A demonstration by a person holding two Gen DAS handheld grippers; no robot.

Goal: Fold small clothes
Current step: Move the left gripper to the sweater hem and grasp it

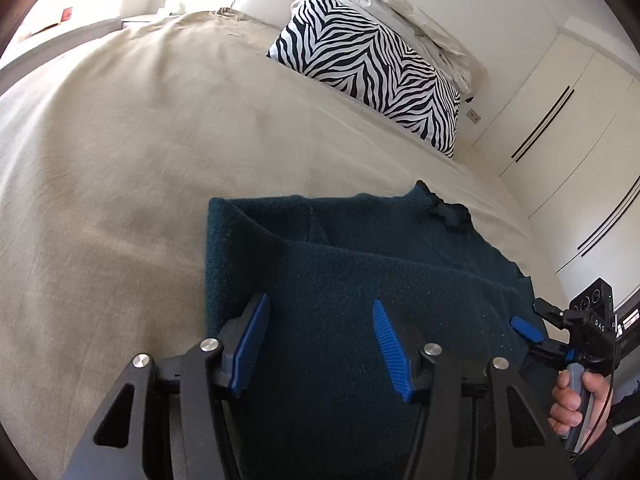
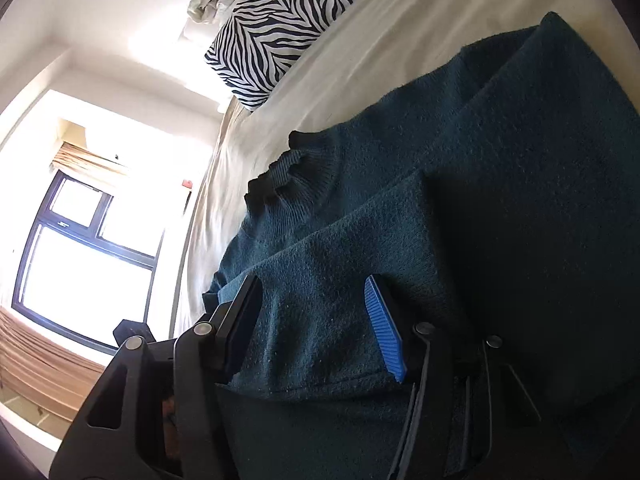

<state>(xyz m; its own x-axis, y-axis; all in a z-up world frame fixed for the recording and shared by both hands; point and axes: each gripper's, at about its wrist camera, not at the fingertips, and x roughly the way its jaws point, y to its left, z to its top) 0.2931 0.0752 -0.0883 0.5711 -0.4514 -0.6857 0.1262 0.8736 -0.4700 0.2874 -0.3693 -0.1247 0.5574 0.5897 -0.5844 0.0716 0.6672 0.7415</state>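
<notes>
Lying on the beige bed cover [image 1: 120,168], a dark teal knit sweater [image 1: 360,264] is seen partly folded, ribbed collar toward the zebra pillow [image 1: 368,68]. Left gripper [image 1: 320,340] is spread above it; right gripper [image 2: 312,320] is spread, possibly brushing a fold.

Fuzzy matt teal knit sweater [image 1: 360,264], smooth beige cotton bedsheet [image 1: 140,152], left gripper [image 1: 320,344] — matt black plastic, ribbed blue pads [image 1: 390,344], shiny metal pins.
</notes>
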